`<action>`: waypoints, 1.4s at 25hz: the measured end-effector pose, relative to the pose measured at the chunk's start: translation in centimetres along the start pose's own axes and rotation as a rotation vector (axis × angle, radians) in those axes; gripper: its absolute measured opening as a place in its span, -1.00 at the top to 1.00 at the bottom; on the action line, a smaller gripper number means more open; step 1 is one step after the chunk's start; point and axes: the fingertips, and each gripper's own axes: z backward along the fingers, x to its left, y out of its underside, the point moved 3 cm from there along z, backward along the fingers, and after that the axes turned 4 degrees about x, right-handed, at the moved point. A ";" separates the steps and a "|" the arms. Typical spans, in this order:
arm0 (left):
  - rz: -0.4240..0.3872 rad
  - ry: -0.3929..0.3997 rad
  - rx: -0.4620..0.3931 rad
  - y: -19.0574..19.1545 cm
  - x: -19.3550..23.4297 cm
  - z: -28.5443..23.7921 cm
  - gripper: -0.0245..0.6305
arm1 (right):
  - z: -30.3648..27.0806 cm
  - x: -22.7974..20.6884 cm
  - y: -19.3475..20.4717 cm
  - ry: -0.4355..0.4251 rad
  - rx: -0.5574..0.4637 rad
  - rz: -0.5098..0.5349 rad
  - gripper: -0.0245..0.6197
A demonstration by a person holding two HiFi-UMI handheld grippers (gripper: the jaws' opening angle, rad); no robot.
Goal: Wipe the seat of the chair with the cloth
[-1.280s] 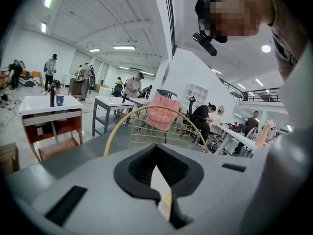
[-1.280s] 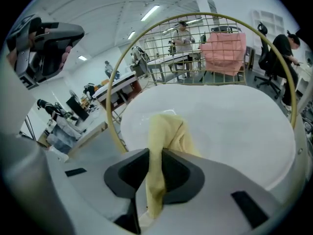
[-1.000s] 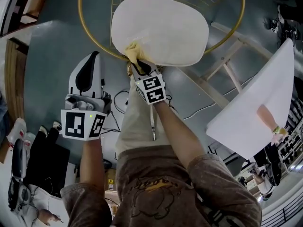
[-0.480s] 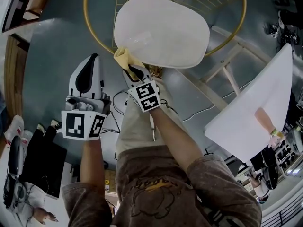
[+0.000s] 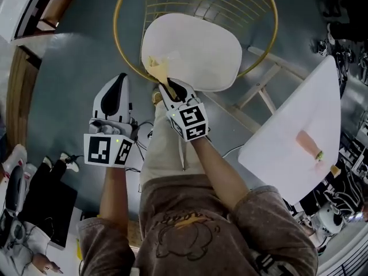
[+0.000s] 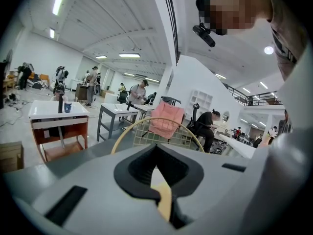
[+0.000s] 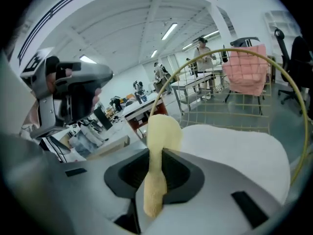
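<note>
The chair's white seat (image 5: 192, 50) sits inside a gold wire frame (image 5: 123, 16). A yellow cloth (image 5: 158, 68) lies on the seat's near-left edge, and my right gripper (image 5: 171, 87) is shut on its trailing end. In the right gripper view the cloth (image 7: 160, 136) rises from between the jaws of the right gripper (image 7: 155, 166) against the seat (image 7: 234, 151). My left gripper (image 5: 112, 96) hovers left of the chair, off the seat, jaws shut and holding nothing. The left gripper view shows the left gripper (image 6: 157, 174) pointed at the chair frame (image 6: 146, 131).
A white tabletop (image 5: 293, 125) on a pale wooden frame (image 5: 259, 96) stands right of the chair, with a pink object (image 5: 307, 144) on it. Cables (image 5: 144, 125) trail on the grey floor. A dark bag (image 5: 49, 203) lies at lower left. A pink towel (image 7: 244, 70) hangs on the chair back.
The right gripper carried the cloth left along the seat's near edge, then forward onto the seat's left part. The left gripper stayed beside the chair.
</note>
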 end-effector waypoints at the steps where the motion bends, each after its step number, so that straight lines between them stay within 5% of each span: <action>1: -0.007 -0.001 -0.011 -0.6 -0.3 0.2 0.90 | 0.7 0.0 -1.0 0.001 -0.017 0.001 0.64; 19: -0.030 0.023 -0.136 -12.8 -8.7 8.3 0.90 | 19.7 3.7 -17.0 0.009 -0.331 0.045 0.64; 35: -0.107 0.067 -0.170 -17.0 -14.6 12.5 0.90 | 30.5 4.5 -21.0 0.005 -0.468 0.125 0.64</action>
